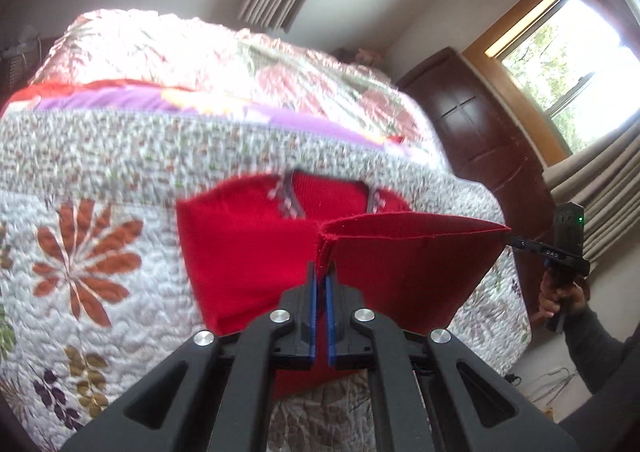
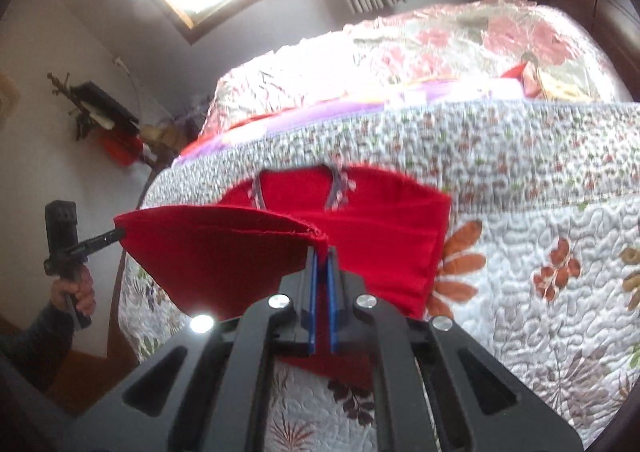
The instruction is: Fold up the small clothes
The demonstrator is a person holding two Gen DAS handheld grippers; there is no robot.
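Observation:
A small red top (image 1: 248, 244) with grey patterned neck trim lies on the floral quilt (image 1: 80, 252). Its lower edge is lifted off the bed and stretched taut between both grippers. My left gripper (image 1: 322, 266) is shut on one corner of that edge. Off to the right, the right gripper (image 1: 514, 240), held in a hand, pinches the other corner. In the right wrist view the red top (image 2: 380, 236) rises the same way: my right gripper (image 2: 322, 252) is shut on its corner and the left gripper (image 2: 116, 234) holds the far tip.
The quilt (image 2: 520, 252) covers a bed, with a purple sheet (image 1: 140, 100) folded back near the pillows. A dark wooden wardrobe (image 1: 480, 132) stands beside the bed. A wall shelf (image 2: 108, 112) hangs at the left, with windows and curtains behind.

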